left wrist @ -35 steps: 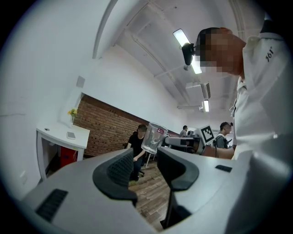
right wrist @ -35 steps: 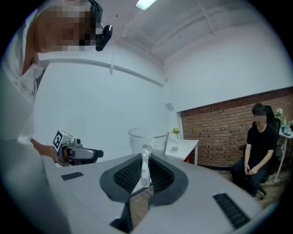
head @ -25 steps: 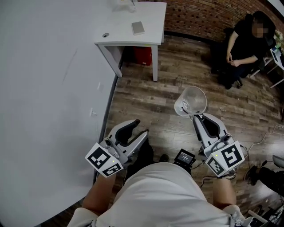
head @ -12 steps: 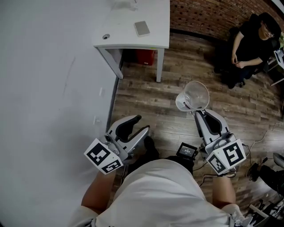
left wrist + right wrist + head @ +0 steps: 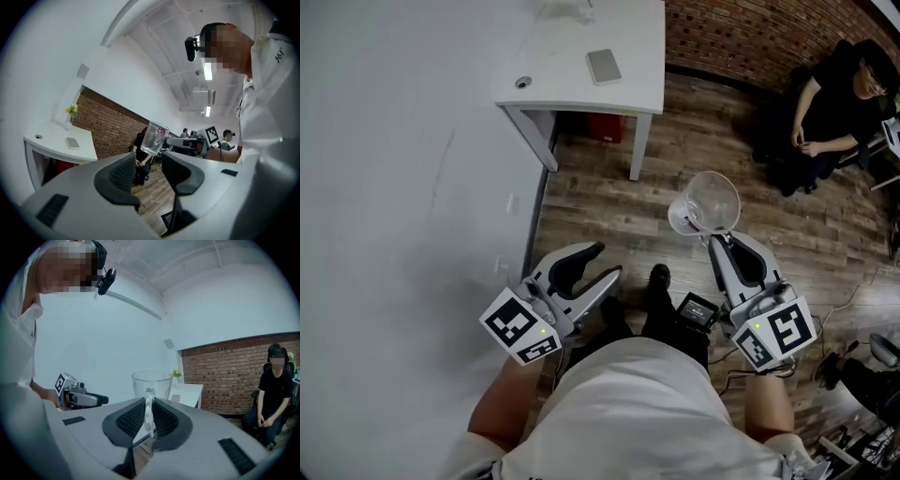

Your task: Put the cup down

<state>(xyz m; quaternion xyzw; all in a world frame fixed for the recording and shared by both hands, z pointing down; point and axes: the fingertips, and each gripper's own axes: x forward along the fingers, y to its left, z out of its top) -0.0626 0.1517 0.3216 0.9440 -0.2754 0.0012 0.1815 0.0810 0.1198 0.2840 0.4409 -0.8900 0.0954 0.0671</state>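
Note:
A clear glass cup (image 5: 705,203) with a handle hangs upright in the air over the wooden floor. My right gripper (image 5: 713,242) is shut on its handle. In the right gripper view the handle (image 5: 149,412) stands pinched between the two black pads, with the cup (image 5: 151,382) just beyond them. My left gripper (image 5: 606,262) stands open and holds nothing, level with the right one, to its left. The left gripper view shows its jaws apart around bare air (image 5: 147,176), with the cup (image 5: 153,138) to the right ahead.
A white table (image 5: 637,89) stands ahead by the white wall (image 5: 403,187), with a phone (image 5: 604,66) on it and a red thing (image 5: 602,127) beneath. A person (image 5: 834,108) sits at the far right by a brick wall. Cables (image 5: 839,309) lie on the floor at the right.
The table has slid a little rightward and nearer in the head view, and a shoe now shows between the grippers. Both grippers travel along with the person; the cup stays gripped.

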